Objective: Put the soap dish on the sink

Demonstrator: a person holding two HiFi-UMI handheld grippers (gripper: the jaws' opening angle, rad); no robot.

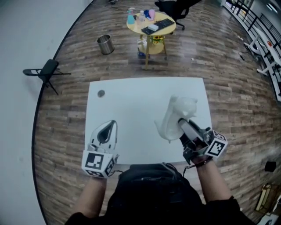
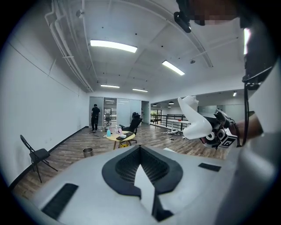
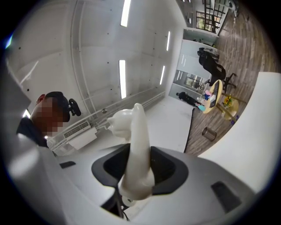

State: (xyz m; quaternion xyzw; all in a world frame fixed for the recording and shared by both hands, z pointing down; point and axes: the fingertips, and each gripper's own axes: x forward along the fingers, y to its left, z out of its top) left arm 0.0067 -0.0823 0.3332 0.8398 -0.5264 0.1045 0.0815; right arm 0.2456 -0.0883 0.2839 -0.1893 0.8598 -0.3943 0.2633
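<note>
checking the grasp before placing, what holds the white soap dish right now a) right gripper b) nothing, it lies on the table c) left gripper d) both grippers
a: the soap dish is pinched in the right gripper, off the table; the left gripper is empty.

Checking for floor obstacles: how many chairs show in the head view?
2: a black folding chair at the left wall, and a black office chair behind the round yellow table at top. More may be hidden off-frame.

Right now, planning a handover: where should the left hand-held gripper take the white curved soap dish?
Probably the far rim of the white curved soap dish, from the left: it is thin and free; the right hand-held gripper clamps the near end.
</note>
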